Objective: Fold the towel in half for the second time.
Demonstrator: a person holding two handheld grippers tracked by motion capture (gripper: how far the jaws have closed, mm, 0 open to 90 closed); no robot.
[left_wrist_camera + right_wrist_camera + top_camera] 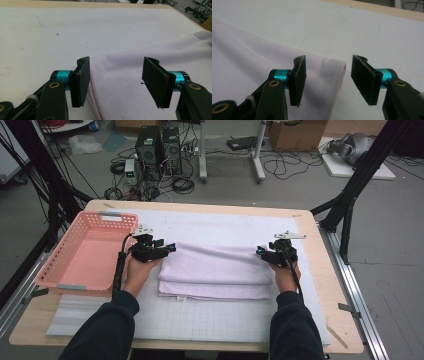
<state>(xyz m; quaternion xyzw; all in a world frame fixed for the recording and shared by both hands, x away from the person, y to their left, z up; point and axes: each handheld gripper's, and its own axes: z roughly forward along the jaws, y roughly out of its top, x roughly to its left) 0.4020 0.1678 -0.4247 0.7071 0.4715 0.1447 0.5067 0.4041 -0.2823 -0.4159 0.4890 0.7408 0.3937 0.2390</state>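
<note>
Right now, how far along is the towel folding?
Done: the towel lies folded in layers on the white mat, its far corners laid down. In hand: nothing; the left gripper and right gripper both stand open over those corners, pads clear of the cloth. Left: probably another fold, then perhaps moving it into the pink basket, which holds nothing yet.

A wooden table [320,270] carried a white mat [225,320]; a folded towel [215,270] lay at its centre, a pink basket [85,255] at nine o'clock.
</note>
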